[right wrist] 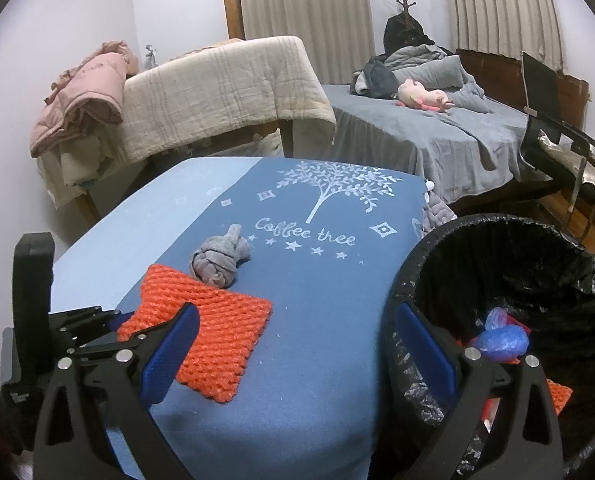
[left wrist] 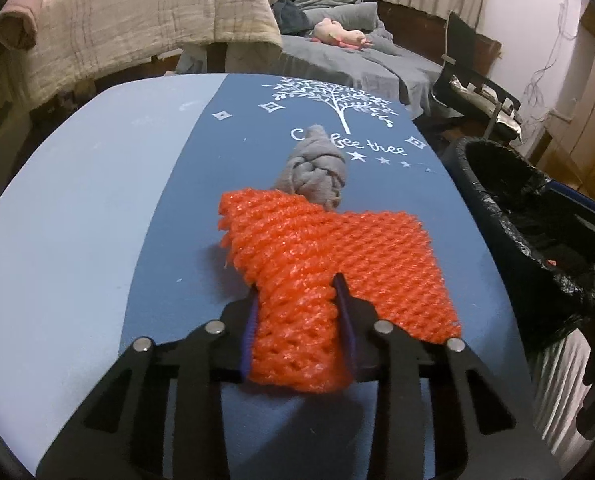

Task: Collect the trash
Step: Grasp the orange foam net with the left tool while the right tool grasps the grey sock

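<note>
The orange foam net point(left wrist: 317, 264) lies flat on the blue tablecloth point(left wrist: 97, 208) near the table's right edge, its near corner bunched between the pads of the left gripper point(left wrist: 297, 292), whose jaws are drawn in narrow and pressing on it from both sides. Just behind the net, touching its far edge, sits a knotted grey cloth point(left wrist: 317, 172). The black-lined trash bin point(right wrist: 509, 280) stands just off the table's right side, already holding a blue bag point(right wrist: 501, 340) and more orange netting. The right gripper point(right wrist: 297, 340) hovers wide open and empty over the table's edge by the bin's rim. The step in hand looks like securing the net for lifting: the foam is soft and springy, so squeeze firmly, lift straight up so the far edge does not drag the cloth, then carry it well over the rim before releasing
</note>
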Demonstrator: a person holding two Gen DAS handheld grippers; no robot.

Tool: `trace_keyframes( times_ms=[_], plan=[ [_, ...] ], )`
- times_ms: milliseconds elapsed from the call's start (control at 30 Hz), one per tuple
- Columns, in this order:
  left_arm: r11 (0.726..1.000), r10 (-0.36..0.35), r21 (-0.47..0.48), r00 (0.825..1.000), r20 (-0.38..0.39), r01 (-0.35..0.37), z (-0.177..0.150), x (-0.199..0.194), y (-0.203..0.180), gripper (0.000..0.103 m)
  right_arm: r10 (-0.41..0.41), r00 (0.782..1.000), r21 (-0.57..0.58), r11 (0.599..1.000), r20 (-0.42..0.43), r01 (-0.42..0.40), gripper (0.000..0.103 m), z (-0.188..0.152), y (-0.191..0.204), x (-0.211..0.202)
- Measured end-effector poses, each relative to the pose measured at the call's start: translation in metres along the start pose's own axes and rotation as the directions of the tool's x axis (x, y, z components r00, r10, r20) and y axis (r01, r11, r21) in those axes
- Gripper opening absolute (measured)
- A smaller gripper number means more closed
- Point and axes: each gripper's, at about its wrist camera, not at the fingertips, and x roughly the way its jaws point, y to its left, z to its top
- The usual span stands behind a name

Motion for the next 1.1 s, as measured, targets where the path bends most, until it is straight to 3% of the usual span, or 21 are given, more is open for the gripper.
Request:
trace_keyframes(
  times_ms=[433,633,833,1100],
  plan=[
    [0.999,0.007,-0.045,0.990,0.140,0.000,0.019,-0.052,0.013,0.028,0.012,0.999,-0.013,1.000,0.040,-0.012,0.097,0.021,0.011,0.006],
    [0.992,0.087,-0.104,0.972,0.220,-0.065,0.037,-0.074,0.042,0.028,0.026,0.999,-0.025,0.999,0.047,-0.025,0.097,0.031,0.023,0.018],
    [0.976,0.181,-0.164,0.954,0.241,-0.144,0.054,-0.074,0.071,0.028,0.041,0.999,-0.019,0.999,0.028,-0.041,0.097,0.038,0.036,0.044],
    [0.968,0.222,-0.169,0.952,0.212,-0.188,0.058,-0.054,0.089,0.029,0.009,1.000,-0.023,1.000,-0.025,-0.010,0.097,0.039,0.054,0.088]
  ],
)
